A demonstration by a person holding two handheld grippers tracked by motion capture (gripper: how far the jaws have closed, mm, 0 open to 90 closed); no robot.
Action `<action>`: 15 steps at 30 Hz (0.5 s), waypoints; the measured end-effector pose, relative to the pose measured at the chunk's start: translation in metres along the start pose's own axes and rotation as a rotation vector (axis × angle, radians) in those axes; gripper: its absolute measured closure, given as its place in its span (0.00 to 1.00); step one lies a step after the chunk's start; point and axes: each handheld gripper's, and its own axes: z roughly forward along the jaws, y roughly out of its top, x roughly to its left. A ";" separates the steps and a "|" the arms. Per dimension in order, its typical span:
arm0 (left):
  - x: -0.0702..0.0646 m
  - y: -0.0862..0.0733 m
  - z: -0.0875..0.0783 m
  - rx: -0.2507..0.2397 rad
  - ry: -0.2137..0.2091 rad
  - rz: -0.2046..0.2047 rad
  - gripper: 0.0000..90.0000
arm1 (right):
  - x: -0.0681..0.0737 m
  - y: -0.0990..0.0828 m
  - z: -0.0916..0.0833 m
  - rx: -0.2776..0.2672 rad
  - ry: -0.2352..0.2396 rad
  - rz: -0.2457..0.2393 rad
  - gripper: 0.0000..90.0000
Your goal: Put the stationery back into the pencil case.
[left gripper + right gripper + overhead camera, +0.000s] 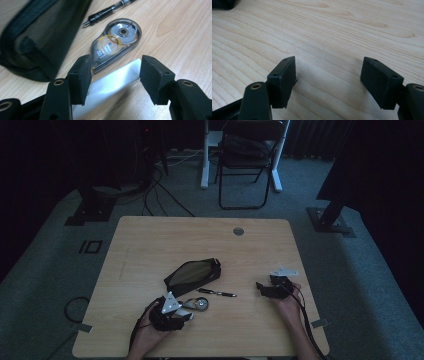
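Overhead, the left tongs [187,312] sit just short of the correction tape dispenser [200,304], with a pen [217,293] and a mesh pouch [192,274] beyond, while the right tongs [261,288] rest well apart. Along the left tongs, the jaws stand part open around a white strip [112,81], not visibly pinching it, so closing could nudge the dispenser or let the strip slip. Along the right tongs, jaws gape over bare tabletop [337,32], holding nothing.

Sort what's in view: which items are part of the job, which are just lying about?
In play:
- white strip, between the left claw jaws, not visibly pinched
- correction tape, just beyond that claw
- mesh pouch, lying close by
- pen, beside the pouch

Lying about:
- folding chair on the floor behind the table
- floor cables
- right claw, open over bare wood
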 end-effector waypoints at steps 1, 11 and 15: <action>-0.001 0.000 0.001 0.007 0.001 0.008 0.48 | 0.000 0.000 0.000 0.000 0.000 0.000 0.32; -0.005 -0.001 0.005 0.047 0.013 0.027 0.55 | 0.000 0.000 0.000 0.000 0.000 0.000 0.32; -0.007 0.000 0.006 0.058 0.013 0.032 0.59 | 0.000 0.000 0.000 0.000 0.000 0.000 0.32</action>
